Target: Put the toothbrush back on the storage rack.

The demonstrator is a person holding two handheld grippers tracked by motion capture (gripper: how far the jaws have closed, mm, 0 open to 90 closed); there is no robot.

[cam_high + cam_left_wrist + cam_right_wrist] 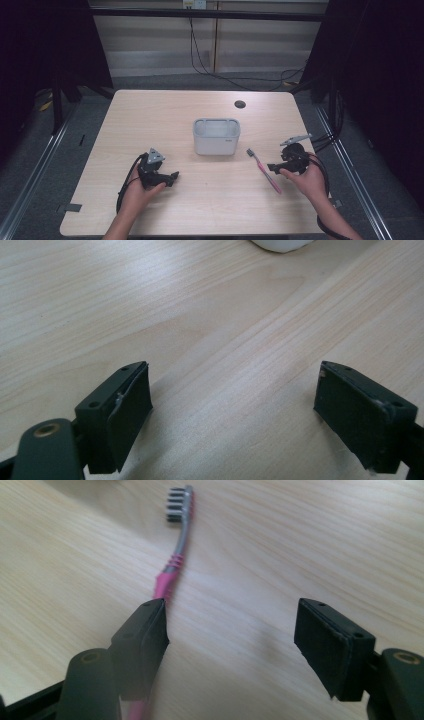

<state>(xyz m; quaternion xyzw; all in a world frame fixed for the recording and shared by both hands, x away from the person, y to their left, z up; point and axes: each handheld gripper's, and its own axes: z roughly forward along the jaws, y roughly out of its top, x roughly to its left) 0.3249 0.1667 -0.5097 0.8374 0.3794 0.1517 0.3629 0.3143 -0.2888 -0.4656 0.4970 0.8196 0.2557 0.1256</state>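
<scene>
We count one toothbrush, pink-handled, one white tub, one wooden table, and two grippers: a left gripper and a right gripper.

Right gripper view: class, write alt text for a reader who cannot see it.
A pink and grey toothbrush lies flat on a pale wooden table, bristle head far from the camera. The right gripper is open above it, the handle passing under one of its black fingers.
</scene>
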